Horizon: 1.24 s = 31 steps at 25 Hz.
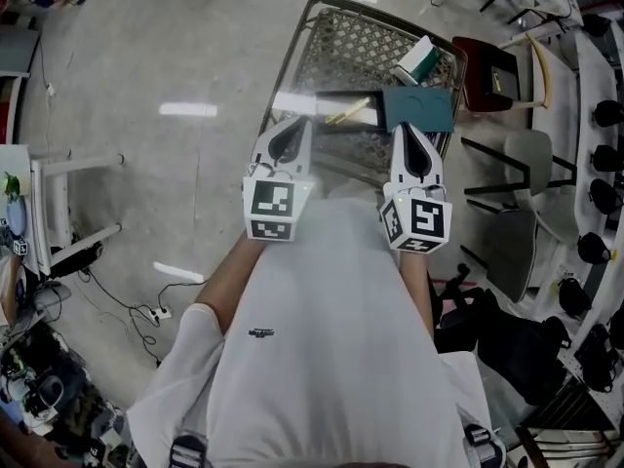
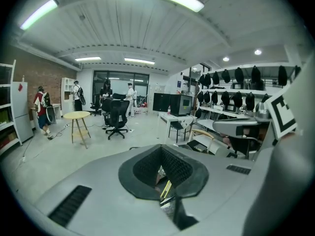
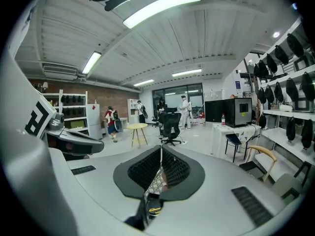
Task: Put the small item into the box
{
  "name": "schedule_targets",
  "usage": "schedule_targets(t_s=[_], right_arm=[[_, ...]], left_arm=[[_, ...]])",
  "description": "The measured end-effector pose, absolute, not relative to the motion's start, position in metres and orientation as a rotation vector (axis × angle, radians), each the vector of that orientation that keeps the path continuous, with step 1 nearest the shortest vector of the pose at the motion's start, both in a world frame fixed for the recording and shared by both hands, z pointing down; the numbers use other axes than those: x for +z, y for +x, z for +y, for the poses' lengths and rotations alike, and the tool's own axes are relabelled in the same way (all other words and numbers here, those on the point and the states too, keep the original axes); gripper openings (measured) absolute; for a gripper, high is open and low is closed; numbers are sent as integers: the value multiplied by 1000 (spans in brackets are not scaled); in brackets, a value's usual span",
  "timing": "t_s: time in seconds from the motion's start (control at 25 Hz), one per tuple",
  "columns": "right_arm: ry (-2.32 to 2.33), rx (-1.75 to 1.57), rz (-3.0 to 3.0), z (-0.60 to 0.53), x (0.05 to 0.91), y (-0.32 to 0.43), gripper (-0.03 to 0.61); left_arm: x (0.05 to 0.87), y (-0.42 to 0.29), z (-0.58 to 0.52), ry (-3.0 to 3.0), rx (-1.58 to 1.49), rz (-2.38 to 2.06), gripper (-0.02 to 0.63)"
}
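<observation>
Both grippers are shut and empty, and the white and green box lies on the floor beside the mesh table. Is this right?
No. The head view shows the white and green box on the mesh table, not on the floor. The left gripper and right gripper are shut and empty.

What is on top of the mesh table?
A white and green carton, a dark teal box and a yellowish stick. The left gripper and right gripper cover part of the table; anything there is hidden.

Before us stands a mesh table (image 1: 351,42); on it (right side) a carton (image 1: 419,59) lies behind a flat box (image 1: 419,108).
</observation>
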State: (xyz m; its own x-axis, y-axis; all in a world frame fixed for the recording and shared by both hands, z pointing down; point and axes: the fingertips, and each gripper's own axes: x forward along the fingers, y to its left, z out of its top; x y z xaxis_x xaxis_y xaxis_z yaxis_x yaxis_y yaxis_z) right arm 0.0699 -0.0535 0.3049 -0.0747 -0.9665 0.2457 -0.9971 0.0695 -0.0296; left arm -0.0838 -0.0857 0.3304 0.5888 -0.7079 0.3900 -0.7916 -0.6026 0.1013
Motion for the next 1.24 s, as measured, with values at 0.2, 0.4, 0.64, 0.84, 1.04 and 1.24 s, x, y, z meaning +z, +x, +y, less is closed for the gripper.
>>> schedule_targets(t_s=[0.2,0.4,0.64,0.84,1.04,1.24], right_arm=[[2006,275,-2180,-49,301,68,5],[1998,275,-2172,-41,305,64,5],[2002,285,-2171,-32,309,61,5],[2008,258,-2208,-26,301,54,5],[2007,261,-2209,-23,300,51,5],[2006,264,-2205,-26,301,49,4]], left_arm=[[324,-86,-82,2556,435,-1247,3],[323,-89,-74,2560,422,-1237,3],[322,-90,-68,2574,421,-1220,3],[319,-94,-64,2583,412,-1219,2],[316,-94,-59,2565,395,-1200,3],[308,-97,-61,2561,359,-1186,2]])
